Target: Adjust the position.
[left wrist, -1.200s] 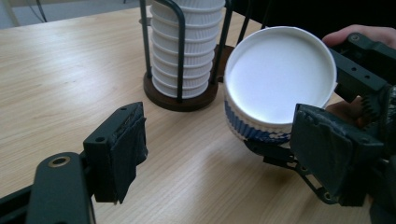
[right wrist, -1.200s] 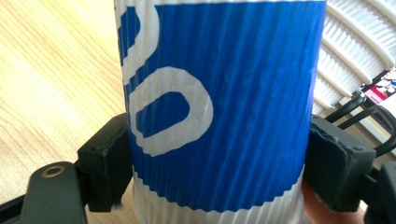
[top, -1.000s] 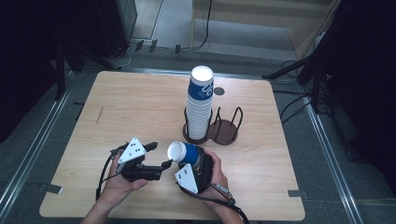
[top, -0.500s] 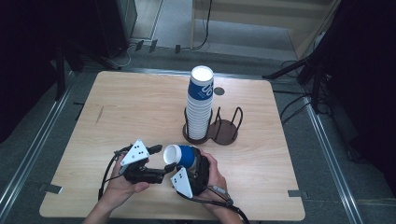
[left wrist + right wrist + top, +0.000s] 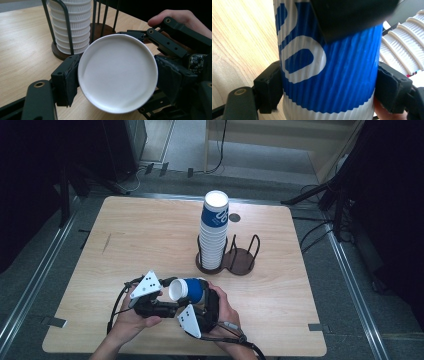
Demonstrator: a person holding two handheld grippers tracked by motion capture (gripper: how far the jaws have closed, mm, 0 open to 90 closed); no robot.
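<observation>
— The left gripper [image 5: 167,287] has just been closing; its jaws now pinch the cup's [image 5: 189,290] base.

— Right gripper [image 5: 202,306] clamps its body, at six o'clock from the stack [image 5: 214,232]. Probably pulling nested cups apart.

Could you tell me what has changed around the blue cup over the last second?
The left gripper has just been closing and its pads now press the base end of the blue cup, which the right gripper keeps clamped around its body. The cup stack in the holder stayed as it was.
</observation>
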